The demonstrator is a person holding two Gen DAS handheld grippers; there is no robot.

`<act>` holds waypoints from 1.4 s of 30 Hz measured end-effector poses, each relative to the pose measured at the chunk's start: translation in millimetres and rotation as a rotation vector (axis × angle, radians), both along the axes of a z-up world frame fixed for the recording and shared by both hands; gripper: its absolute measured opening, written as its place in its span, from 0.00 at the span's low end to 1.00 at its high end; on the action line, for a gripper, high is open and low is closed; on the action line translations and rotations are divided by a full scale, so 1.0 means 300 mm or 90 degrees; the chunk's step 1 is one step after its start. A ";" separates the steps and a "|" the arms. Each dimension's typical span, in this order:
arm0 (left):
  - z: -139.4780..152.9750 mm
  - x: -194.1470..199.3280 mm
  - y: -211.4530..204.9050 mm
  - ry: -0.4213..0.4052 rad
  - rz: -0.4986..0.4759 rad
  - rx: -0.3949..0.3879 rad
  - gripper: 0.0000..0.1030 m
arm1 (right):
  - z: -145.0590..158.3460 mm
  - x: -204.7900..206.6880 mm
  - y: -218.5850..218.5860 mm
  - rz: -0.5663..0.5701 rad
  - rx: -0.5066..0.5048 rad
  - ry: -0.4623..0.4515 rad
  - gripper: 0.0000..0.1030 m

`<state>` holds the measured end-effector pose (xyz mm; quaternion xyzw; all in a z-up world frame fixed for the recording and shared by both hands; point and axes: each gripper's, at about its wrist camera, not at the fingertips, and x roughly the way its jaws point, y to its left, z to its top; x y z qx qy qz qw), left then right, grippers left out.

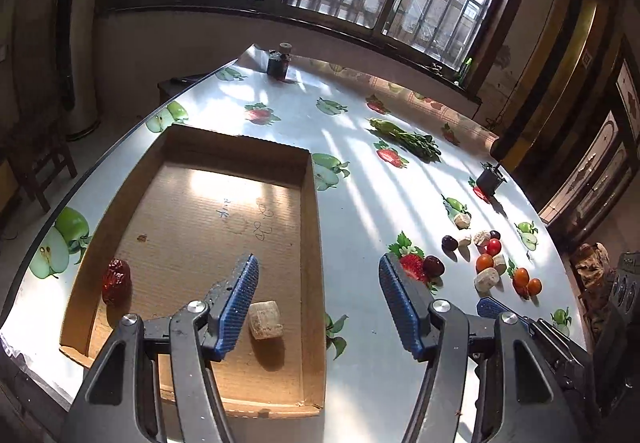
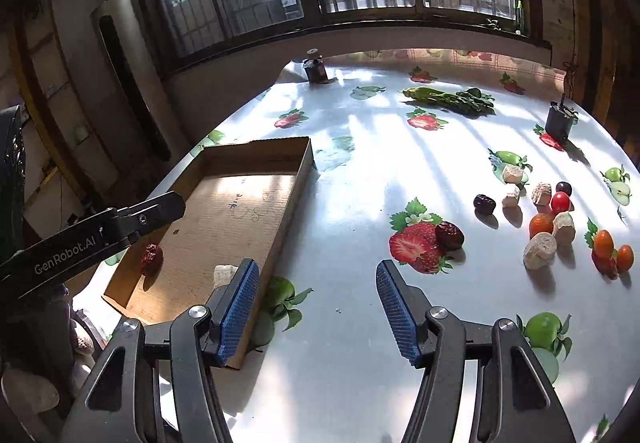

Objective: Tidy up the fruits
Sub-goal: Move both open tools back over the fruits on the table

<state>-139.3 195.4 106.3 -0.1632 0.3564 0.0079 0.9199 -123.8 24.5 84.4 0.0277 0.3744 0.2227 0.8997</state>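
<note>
Between the left gripper [image 1: 318, 275] fingers, spread wide and holding nothing, sits the right wall of the shallow cardboard tray [image 1: 316, 243]. A pale, chalky cut chunk [image 1: 266, 320] lies on the corrugated floor just beside the left finger's ribbed blue pad [image 1: 240, 299], and a wrinkled, glossy red date [image 1: 116, 280] rests far to the left of the jaws against the tray's wall. Beyond the right pad, a dark date [image 1: 433, 265] sits on a printed strawberry. From this view I judge that a careless sweep could clip the thin tray wall and skid the light tray across the slick tablecloth [image 1: 360, 179]

Ahead of the right gripper [image 2: 316, 275], also released and empty, that same dark date [image 2: 449, 236] lies just past the right fingertip. Farther right is the loose cluster: smooth round red and orange tomatoes [image 2: 541, 224] among more rough chunks [image 2: 540, 249]. The round ones look likely to roll off the glossy cloth if nudged, and the printed fruit could be mistaken for real. Left of the jaws, the left gripper's black arm [image 2: 100, 231] hangs over the tray, so the two tools could collide there
</note>
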 end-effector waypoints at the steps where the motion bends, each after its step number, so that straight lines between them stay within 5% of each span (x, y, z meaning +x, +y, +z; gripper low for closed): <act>1: 0.001 0.007 -0.039 0.003 -0.014 0.006 0.63 | -0.001 0.004 -0.039 -0.010 0.006 0.002 0.64; 11: -0.033 0.065 -0.273 0.054 -0.075 0.041 0.65 | -0.051 0.025 -0.330 -0.091 0.058 0.027 0.63; 25: -0.172 0.240 -0.404 0.127 -0.127 0.051 0.66 | -0.097 0.172 -0.871 -0.248 0.059 0.080 0.63; 31: -0.266 0.400 -0.478 0.159 -0.173 0.039 0.65 | -0.127 0.236 -0.756 -0.167 0.059 0.118 0.63; 42: -0.312 0.459 -0.510 0.096 -0.225 0.052 0.38 | -0.200 0.398 -0.496 -0.104 -0.047 0.124 0.57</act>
